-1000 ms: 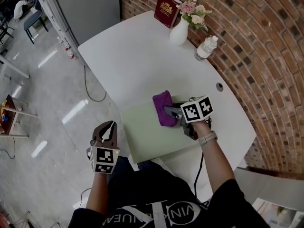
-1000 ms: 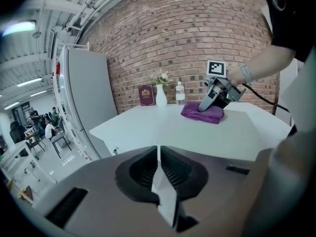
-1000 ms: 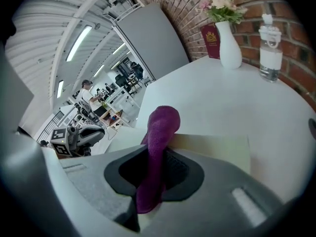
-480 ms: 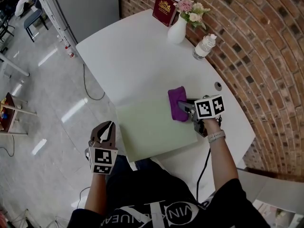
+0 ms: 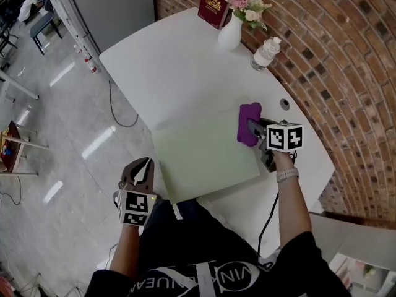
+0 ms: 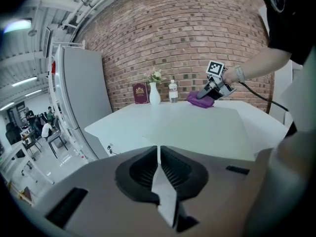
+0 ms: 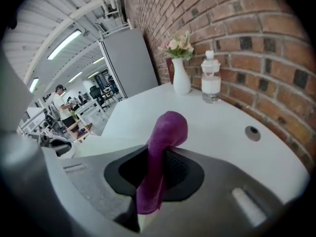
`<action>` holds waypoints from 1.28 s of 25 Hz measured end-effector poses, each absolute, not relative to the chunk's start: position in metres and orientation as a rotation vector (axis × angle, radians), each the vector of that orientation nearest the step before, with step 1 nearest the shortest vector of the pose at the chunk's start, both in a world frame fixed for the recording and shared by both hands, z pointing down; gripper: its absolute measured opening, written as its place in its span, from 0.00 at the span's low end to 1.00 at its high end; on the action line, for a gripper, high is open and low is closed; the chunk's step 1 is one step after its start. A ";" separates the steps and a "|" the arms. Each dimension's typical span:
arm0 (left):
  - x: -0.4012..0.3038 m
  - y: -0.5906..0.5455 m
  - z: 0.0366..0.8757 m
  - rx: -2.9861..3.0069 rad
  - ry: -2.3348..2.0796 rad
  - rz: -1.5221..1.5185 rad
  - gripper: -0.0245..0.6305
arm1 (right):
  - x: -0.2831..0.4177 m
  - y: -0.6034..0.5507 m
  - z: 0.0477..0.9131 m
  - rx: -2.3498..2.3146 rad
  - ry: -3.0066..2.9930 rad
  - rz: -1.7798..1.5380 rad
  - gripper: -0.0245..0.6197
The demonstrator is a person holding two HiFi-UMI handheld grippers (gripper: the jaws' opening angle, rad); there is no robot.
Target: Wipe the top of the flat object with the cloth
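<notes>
Right gripper (image 5: 252, 127) squeezed tight on the purple cloth (image 5: 246, 114), with the cloth down at the far right corner of the flat green sheet (image 5: 201, 156) on the white table (image 5: 173, 73). Left gripper (image 5: 145, 167) closed on nothing, off the table's near edge.

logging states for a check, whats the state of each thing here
cloth: bunched, gripped, at the flat object's right edge
flat object: lying flat on table
right gripper: shut on cloth
left gripper: shut, empty
bottle: upright, capped
vase: upright, holding flowers
book: standing upright
</notes>
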State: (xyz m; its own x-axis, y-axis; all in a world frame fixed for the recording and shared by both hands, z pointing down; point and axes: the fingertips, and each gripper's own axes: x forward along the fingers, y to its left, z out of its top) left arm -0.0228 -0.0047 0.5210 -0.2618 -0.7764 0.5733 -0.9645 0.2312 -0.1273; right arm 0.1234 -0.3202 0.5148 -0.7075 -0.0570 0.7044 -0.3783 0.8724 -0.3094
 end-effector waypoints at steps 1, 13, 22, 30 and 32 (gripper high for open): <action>-0.023 -0.004 0.520 1.611 -2.113 0.650 0.07 | 0.124 -0.319 0.506 0.341 -2.343 0.549 0.13; -0.018 0.026 0.520 1.687 -2.048 0.549 0.07 | 0.074 -0.142 0.449 0.004 -2.466 0.884 0.13; -0.026 0.054 0.522 1.656 -2.065 0.529 0.07 | 0.044 -0.018 0.485 -0.259 -2.277 0.905 0.14; -0.023 0.056 0.526 1.644 -2.058 0.509 0.07 | 0.045 0.006 0.512 -0.284 -2.164 0.871 0.13; -0.025 0.051 0.524 1.654 -2.060 0.505 0.07 | 0.048 0.007 0.512 -0.296 -2.146 0.875 0.14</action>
